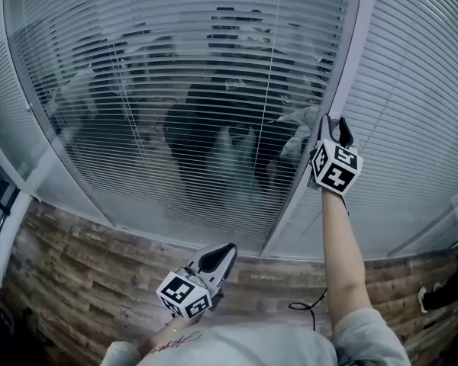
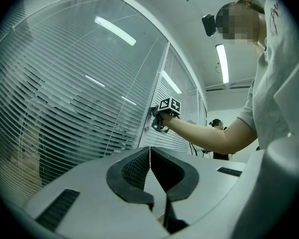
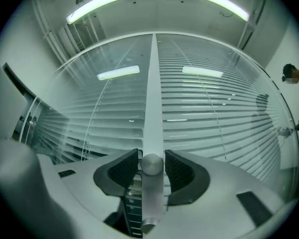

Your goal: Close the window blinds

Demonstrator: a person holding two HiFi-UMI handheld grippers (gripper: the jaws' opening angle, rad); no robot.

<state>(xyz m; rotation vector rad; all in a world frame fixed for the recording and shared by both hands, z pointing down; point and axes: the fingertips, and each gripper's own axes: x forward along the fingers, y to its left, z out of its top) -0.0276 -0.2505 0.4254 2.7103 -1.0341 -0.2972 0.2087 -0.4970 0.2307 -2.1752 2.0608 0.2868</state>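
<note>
Slatted blinds point(image 1: 175, 90) hang behind the left glass pane, tilted so that dark shapes show through; the blinds of the right pane point(image 1: 420, 90) look flatter and whiter. A pale frame post point(image 1: 343, 59) divides the panes. On this post point(image 3: 153, 93) sits a round metal knob point(image 3: 152, 164). My right gripper point(image 1: 334, 128) is raised to the post, and in the right gripper view point(image 3: 152, 156) its jaws stand open on either side of the knob, with thin gaps. Low and back from the glass, my left gripper point(image 1: 225, 248) is shut and empty point(image 2: 149, 151). The right gripper point(image 2: 157, 123) also shows in the left gripper view.
Wood-pattern floor point(image 1: 76, 280) runs along the foot of the glass wall. A black cable point(image 1: 309, 305) lies on it near my right arm. A shoe point(image 1: 427, 296) shows at the right edge, and another person point(image 2: 217, 126) stands farther back.
</note>
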